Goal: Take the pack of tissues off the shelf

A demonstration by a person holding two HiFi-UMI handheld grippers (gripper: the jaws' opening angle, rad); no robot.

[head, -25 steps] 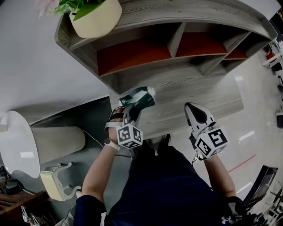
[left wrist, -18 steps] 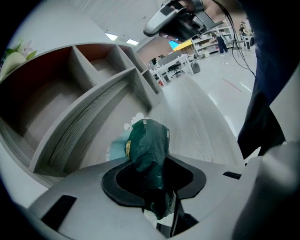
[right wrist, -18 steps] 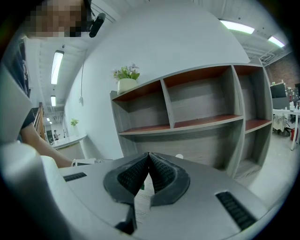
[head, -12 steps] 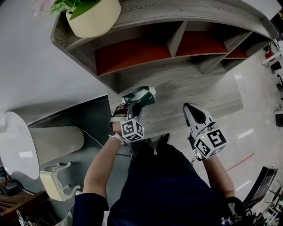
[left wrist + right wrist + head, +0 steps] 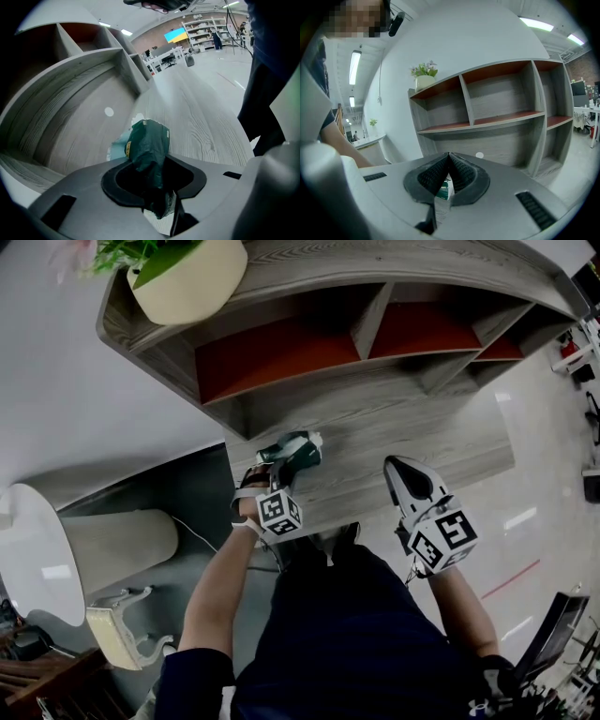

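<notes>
Bright even indoor light, ceiling strip lights [image 5: 355, 61] glaring, heavy fisheye bending, dark vignetted corners, mostly sharp

We note white wall [image 5: 84, 399] far left — glossy pale floor [image 5: 548, 493] right, round white table [image 5: 33, 559] near left, strip lights [image 5: 355, 65] overhead.

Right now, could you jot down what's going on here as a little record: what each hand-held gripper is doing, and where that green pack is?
left hand-held gripper: closed on the pack of tissues
right hand-held gripper: jaws together, holding nothing
pack position: outside the compartments, over the wide lower ledge of the shelf unit; whether it touches the ledge cannot be told
on top of the unit: potted plant
task state: pack gripped and off the shelf compartments
</notes>
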